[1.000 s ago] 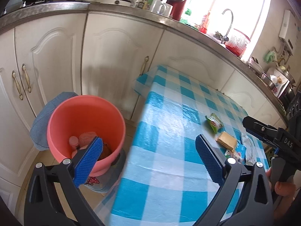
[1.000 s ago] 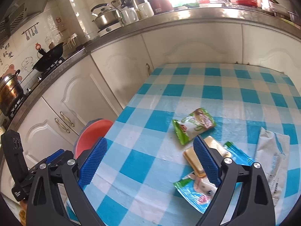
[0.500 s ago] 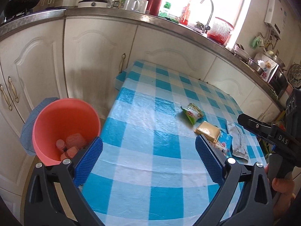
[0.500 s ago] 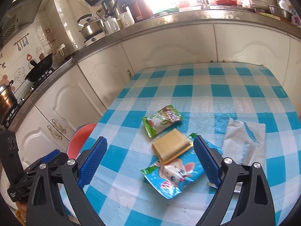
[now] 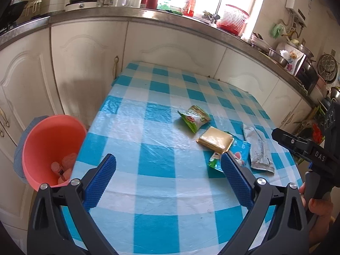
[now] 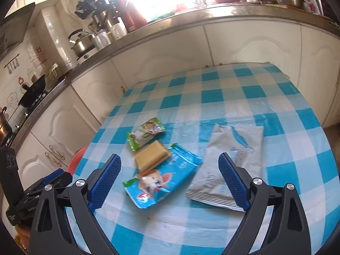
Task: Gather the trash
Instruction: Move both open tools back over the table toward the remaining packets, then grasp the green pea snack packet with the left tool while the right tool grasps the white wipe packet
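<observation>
Right wrist view is showing the right tongs (image 6: 169, 177) hanging wide open and empty over the blue wrapper (image 6: 162, 182) lying on the table (image 6: 276, 114); left tongs (image 5: 169, 179) likewise gaping empty. Next: lowering, pinching it.

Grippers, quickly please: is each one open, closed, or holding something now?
Left gripper: open, holding nothing.
Right gripper: open, holding nothing.
</observation>
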